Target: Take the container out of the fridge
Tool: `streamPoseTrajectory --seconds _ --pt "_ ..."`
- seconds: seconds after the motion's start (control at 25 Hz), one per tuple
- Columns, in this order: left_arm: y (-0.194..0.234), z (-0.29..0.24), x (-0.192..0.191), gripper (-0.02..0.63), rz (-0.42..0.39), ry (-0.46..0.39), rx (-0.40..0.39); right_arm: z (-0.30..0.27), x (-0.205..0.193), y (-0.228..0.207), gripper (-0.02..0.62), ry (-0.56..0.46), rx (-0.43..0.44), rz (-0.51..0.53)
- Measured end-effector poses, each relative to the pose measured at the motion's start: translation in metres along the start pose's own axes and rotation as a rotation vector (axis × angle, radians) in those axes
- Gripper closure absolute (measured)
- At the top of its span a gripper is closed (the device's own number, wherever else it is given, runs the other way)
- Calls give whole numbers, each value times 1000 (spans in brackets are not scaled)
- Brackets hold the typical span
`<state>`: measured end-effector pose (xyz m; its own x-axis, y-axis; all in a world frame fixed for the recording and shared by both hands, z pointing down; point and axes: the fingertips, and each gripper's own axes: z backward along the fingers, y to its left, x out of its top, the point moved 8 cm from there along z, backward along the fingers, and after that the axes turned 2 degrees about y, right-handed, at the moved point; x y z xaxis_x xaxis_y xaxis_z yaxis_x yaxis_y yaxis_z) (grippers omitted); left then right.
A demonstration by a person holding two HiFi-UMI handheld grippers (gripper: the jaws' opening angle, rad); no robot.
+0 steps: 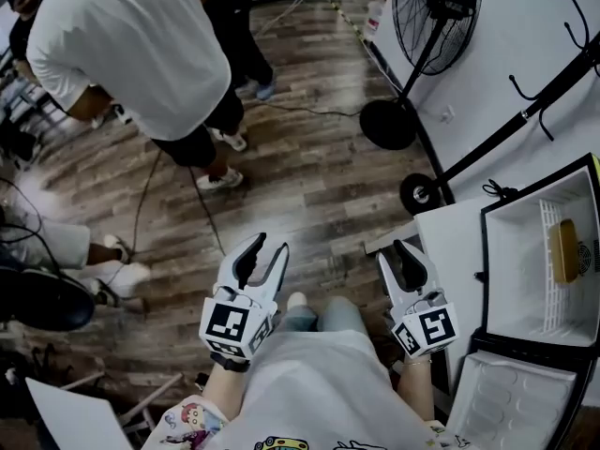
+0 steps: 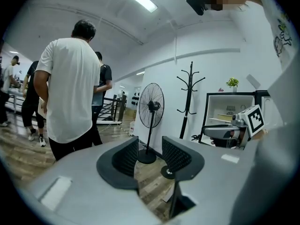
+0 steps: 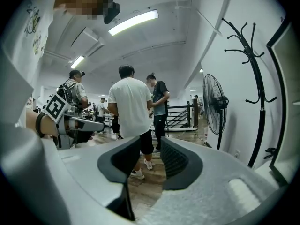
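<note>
- Head view — I hold both tools low over the wood floor [image 1: 309,186]. The left tool [image 1: 263,251] and the right tool [image 1: 406,251] each have their jaws spread, with nothing between them.
- The fridge [image 1: 506,251] stands open at my right. The container [image 1: 563,251], a tan block, sits inside on the wire shelf [image 1: 546,298], its long side running up and down the picture. It lies to the right of the right tool and well apart from it, so I judge the right arm the nearer one.
- Left gripper view — the jaws stand apart, and past them are only floor and a standing fan [image 2: 151,108]. The open fridge shows far off to the right, beyond my other tool.
- Right gripper view — the jaws are apart and empty. They point at a person in a white shirt [image 3: 129,107], not at the fridge, so I reckon this tool must swing right before it can reach in.
</note>
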<state>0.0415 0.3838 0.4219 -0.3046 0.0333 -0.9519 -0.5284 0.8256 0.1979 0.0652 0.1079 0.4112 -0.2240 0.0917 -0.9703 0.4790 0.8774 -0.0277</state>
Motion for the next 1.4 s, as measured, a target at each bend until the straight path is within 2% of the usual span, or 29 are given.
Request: streamPoseTrajectory --seconds 0.4,0.84,1.12,1.4 --pt "-3 -45 -6 428 -4 51 -90 4 -16 -29 454 31 -93 -47" --pt "-3 -153 31 420 -52 57 -192 -25 -5 -112 445 18 -206 -70" --pt "-18 -223 65 412 -91 47 -306 -33 15 -160 440 -18 -312 -70" --pt "-52 -286 80 407 -125 39 -446 -5 20 -198 440 -27 -455 -75"
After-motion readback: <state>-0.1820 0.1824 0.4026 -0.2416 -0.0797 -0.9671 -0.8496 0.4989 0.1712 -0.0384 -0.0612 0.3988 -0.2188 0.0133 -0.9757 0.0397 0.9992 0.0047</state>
